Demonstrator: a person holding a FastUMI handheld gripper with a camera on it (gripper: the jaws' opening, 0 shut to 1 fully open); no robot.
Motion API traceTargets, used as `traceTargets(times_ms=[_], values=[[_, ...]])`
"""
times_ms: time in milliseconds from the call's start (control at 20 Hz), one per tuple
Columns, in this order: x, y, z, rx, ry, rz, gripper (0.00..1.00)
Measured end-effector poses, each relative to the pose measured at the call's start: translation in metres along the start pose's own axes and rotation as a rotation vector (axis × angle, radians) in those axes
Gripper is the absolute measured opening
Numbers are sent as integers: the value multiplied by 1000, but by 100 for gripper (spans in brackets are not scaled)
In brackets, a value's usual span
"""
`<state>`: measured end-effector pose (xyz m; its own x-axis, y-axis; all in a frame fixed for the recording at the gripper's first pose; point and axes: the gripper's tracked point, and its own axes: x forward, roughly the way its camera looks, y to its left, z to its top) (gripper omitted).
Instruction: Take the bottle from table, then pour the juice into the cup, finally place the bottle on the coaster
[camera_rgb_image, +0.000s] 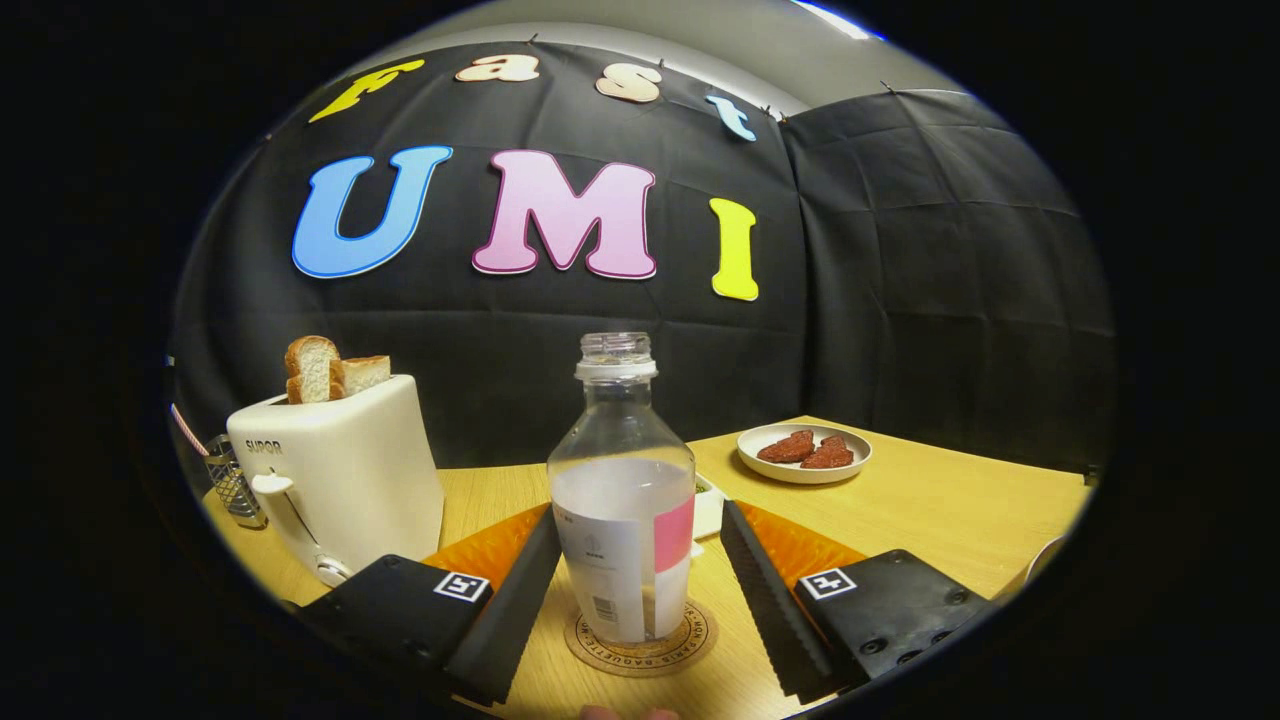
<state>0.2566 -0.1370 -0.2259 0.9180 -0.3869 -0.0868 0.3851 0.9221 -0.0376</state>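
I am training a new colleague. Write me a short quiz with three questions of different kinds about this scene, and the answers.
1. True or false: the bottle stands upright on the coaster.
2. Multiple choice: how are the fingers of the gripper set?
A. Shut on the bottle
B. Open, one on each side of the bottle, not pressing on it
C. Shut, with the bottle beyond them
3. Short answer: what sticks out of the top of the toaster?

Key:
1. True
2. B
3. Bread slices
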Motion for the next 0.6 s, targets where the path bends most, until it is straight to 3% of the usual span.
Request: traceTargets(times_ms=[600], values=[[-70, -11, 28, -14, 11, 28, 96]])
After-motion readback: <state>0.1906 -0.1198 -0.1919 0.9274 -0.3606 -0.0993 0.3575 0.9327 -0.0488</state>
